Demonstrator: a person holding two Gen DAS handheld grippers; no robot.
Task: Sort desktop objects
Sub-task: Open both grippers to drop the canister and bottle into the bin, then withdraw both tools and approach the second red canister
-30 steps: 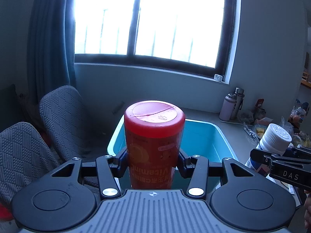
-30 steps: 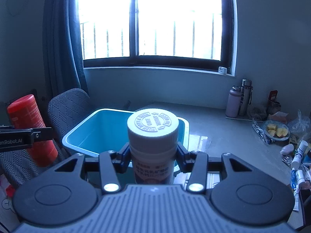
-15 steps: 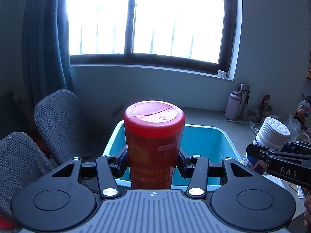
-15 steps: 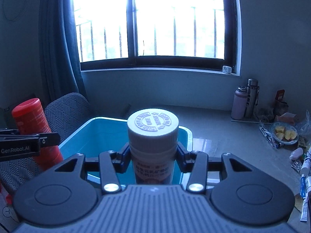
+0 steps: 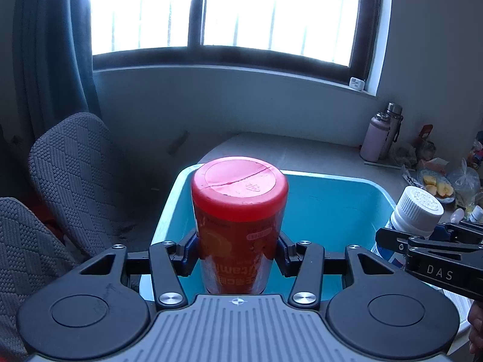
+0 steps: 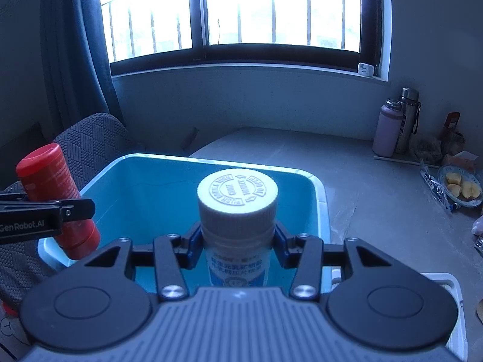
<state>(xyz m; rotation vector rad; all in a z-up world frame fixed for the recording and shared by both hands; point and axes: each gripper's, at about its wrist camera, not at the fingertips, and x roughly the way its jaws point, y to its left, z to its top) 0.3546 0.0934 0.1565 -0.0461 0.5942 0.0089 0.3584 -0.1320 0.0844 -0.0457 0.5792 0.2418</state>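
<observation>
My left gripper (image 5: 238, 253) is shut on a red vitamin tube (image 5: 238, 211), held upright above the near left rim of a blue plastic bin (image 5: 332, 199). My right gripper (image 6: 237, 250) is shut on a white-capped pill bottle (image 6: 237, 208), held upright over the blue bin (image 6: 145, 187). The pill bottle (image 5: 413, 214) shows at the right in the left wrist view. The red tube (image 6: 57, 199) shows at the left in the right wrist view. The bin's inside looks empty where I can see it.
Two grey fabric chairs (image 5: 72, 178) stand left of the bin. On the grey table (image 6: 362, 181) at the right are two flasks (image 6: 392, 129), a plate of fruit (image 6: 462, 187) and small packets. A white tray (image 6: 446, 286) lies near right.
Both grippers moved forward and tilted down over the bin, still holding their objects. The bin now fills more of both views.
</observation>
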